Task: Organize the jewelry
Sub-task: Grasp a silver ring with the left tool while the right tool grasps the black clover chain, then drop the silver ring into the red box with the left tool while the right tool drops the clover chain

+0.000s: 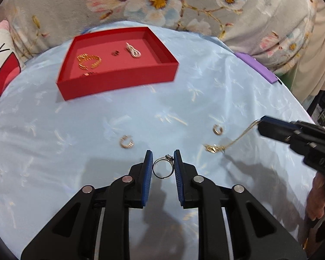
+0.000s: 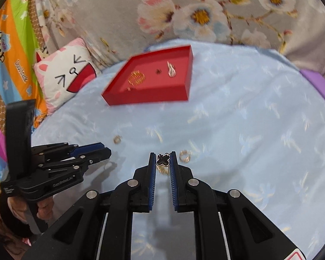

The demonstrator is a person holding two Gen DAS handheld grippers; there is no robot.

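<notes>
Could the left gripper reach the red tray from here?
Probably yes: the left gripper, shut on a silver ring, faces the red tray across bare blue cloth, with nothing between.

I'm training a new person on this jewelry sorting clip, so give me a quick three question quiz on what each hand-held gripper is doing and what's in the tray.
1. True or false: the left hand-held gripper is shut on a silver ring.
2. What does the right hand-held gripper hold? A) a black clover pendant on a gold chain B) a pearl earring C) nothing
3. Fill in: the gold bracelet lies inside the ____ tray.

Key: 1 true; 2 A; 3 red.
</notes>
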